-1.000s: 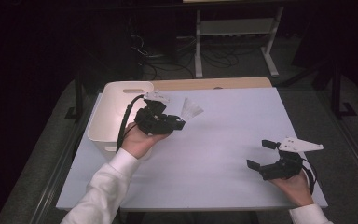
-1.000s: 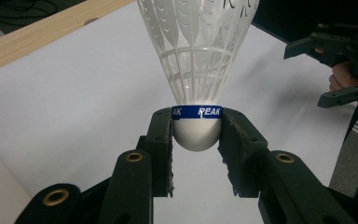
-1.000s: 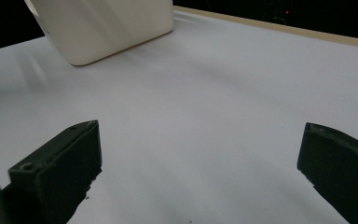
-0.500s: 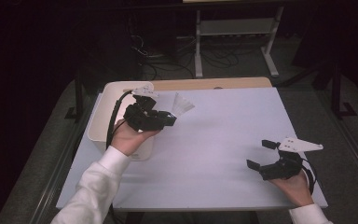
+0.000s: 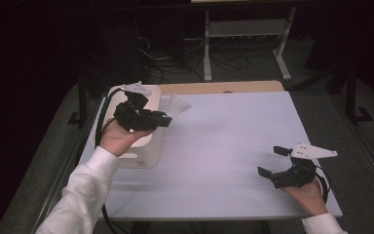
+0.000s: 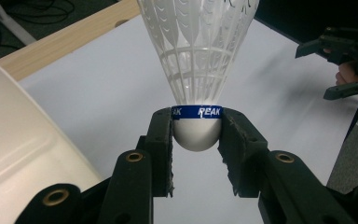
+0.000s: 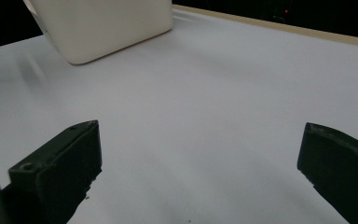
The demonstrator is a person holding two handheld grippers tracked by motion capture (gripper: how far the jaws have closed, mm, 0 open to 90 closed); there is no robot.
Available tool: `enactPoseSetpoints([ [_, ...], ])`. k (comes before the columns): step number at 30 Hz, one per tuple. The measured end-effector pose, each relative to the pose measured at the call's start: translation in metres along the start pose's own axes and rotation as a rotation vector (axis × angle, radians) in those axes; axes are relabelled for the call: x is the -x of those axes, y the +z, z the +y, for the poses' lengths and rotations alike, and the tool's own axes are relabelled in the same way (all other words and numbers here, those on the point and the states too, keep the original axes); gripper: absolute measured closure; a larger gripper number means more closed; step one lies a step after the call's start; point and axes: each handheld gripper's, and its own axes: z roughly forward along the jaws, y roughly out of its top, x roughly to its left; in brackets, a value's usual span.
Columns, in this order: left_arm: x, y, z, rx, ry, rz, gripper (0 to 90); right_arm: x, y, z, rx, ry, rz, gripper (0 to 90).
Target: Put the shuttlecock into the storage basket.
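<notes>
Shuttlecock [image 6: 197,70], white-feathered with a blue band reading PEAK, sits pinched by its rounded cork base in the left gripper [image 6: 196,140], skirt pointing away from the hand; in the high view the left gripper [image 5: 168,118] holds it above the right edge of the cream bin [image 5: 148,151], over the white table [image 5: 224,146]; the right gripper [image 5: 272,162] rests near the table's right front corner with its jaws spread wide and nothing between them.

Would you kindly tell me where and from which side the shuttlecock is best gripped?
Grip the shuttlecock by its rounded white cork, across the blue band, coming from the cork end as the left claw does now. The cork looks solid, while the flared feather skirt looks thin and could crush.
</notes>
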Motion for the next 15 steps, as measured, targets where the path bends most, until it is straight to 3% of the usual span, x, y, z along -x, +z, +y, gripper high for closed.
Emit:
enactPoseSetpoints([
  [15, -0.009, -0.019, -0.004, -0.015, -0.007, 0.043, 65.0, 0.0, 0.0, 0.0, 0.002, -0.002, 0.0, 0.0],
])
